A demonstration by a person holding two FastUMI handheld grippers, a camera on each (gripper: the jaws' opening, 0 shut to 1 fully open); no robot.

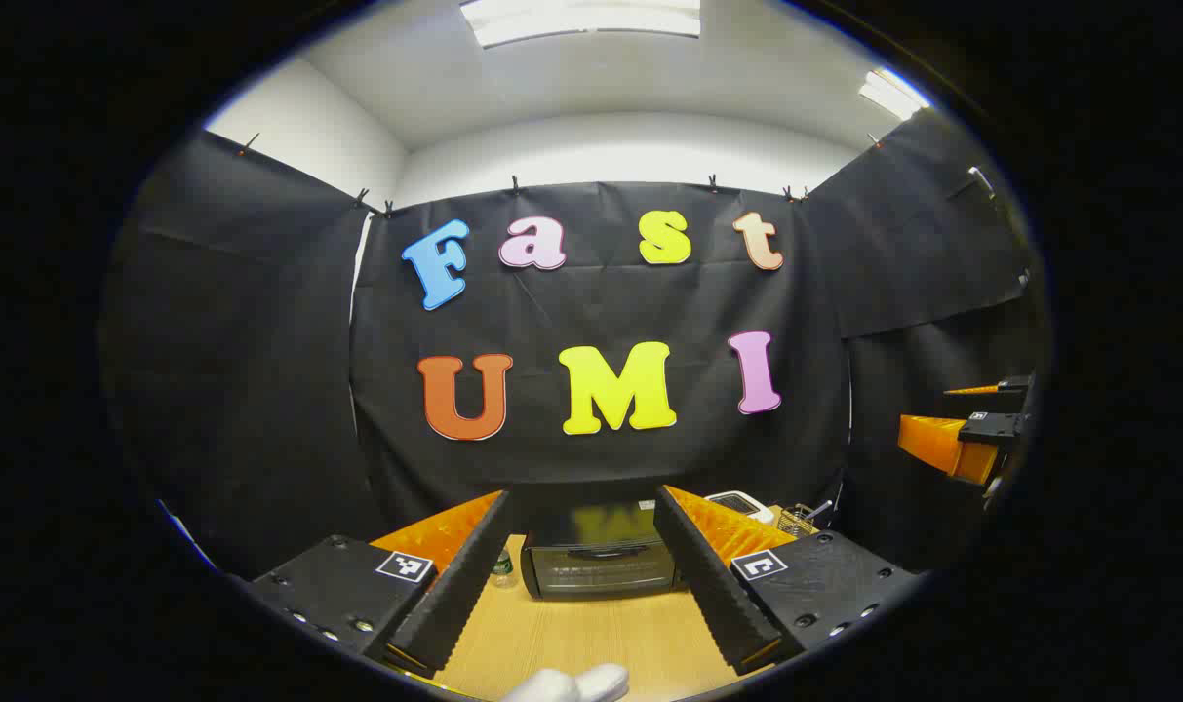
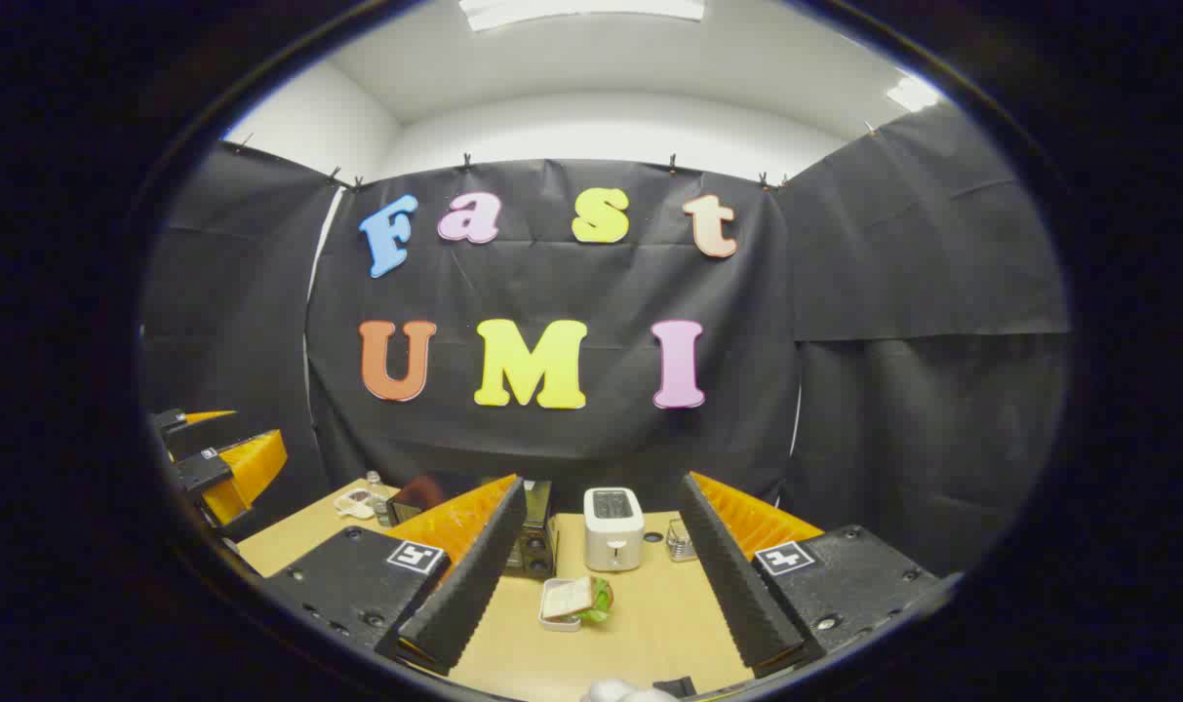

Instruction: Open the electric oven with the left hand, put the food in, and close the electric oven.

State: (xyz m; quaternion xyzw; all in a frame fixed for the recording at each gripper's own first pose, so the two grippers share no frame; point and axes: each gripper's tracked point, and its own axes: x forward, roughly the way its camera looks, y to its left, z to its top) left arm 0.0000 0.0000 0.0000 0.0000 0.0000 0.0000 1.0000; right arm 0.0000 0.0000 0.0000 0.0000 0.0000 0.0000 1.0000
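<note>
The black electric oven [image 1: 596, 565] stands on the wooden table [image 1: 591, 643] with its glass door closed, straight ahead between the fingers of my left gripper [image 1: 581, 497]. That gripper is open, holds nothing and hovers well short of the oven. The food, a sandwich with lettuce in a small white tray [image 2: 571, 600], lies on the table below my right gripper [image 2: 601, 483], which is also open and holds nothing. One side of the oven [image 2: 534, 538] peeks out behind the right gripper's left finger. Each gripper also appears at the other view's edge: the right gripper [image 1: 971, 439] and the left gripper [image 2: 216, 458].
A white toaster [image 2: 613, 526] stands right of the oven, with a small wire basket [image 2: 681, 541] beside it. A small bottle [image 1: 500, 565] sits left of the oven. Small items [image 2: 357, 504] lie at the table's far left corner. A white-gloved hand [image 1: 567, 685] shows at the bottom.
</note>
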